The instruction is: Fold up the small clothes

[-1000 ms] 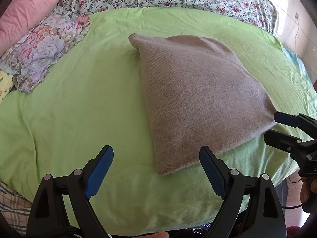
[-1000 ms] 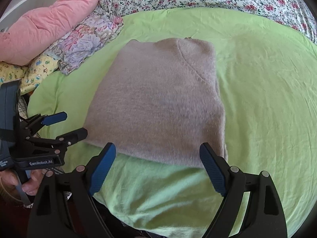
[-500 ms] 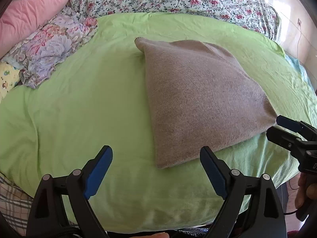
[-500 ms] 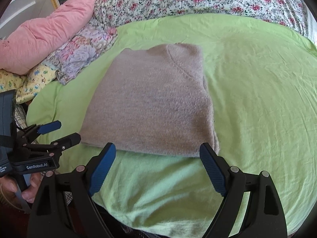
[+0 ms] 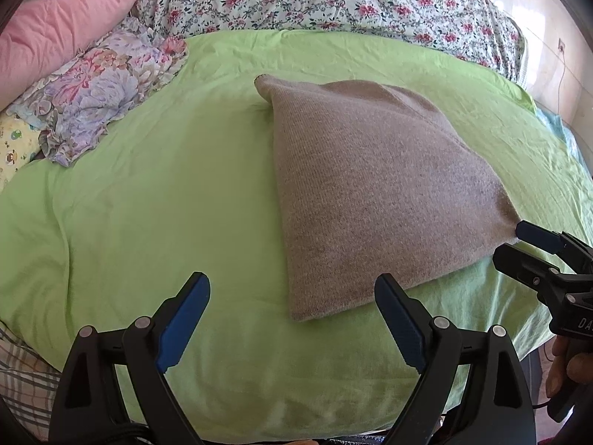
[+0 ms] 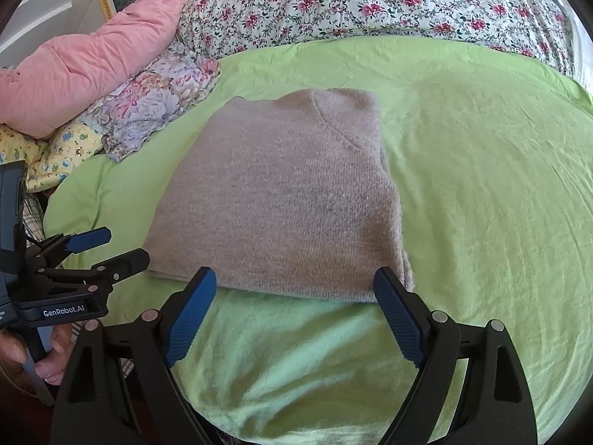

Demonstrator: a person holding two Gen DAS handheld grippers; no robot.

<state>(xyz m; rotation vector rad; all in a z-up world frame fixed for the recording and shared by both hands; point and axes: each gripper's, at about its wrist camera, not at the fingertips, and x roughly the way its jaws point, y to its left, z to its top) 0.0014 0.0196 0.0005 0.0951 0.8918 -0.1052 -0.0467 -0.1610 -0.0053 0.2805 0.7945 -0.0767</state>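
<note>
Lying folded flat on the green sheet [image 6: 481, 185]: the sweater [image 6: 281, 200], short of the floral cover [image 6: 370, 3]. Hovering at the sweater's near edge, jaws spread wide, holding nothing: left gripper [image 5: 292, 315] and right gripper [image 6: 294, 311]. Sitting left of the sweater: pink pillow [image 6: 92, 59].

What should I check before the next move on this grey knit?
1. Left gripper open and holding nothing: ok.
2. Right gripper open and holding nothing: ok.
3. Grey sweater folded into a flat, compact rectangle on the green sheet: ok.
4. Loose sleeve or hem sticking out: none seen, but the underside is hidden: cannot tell.
5. Floral cloth apart from the sweater: ok.
6. Both grippers off the fabric: the right one's tip is very near the corner in the left view: cannot tell.
</note>
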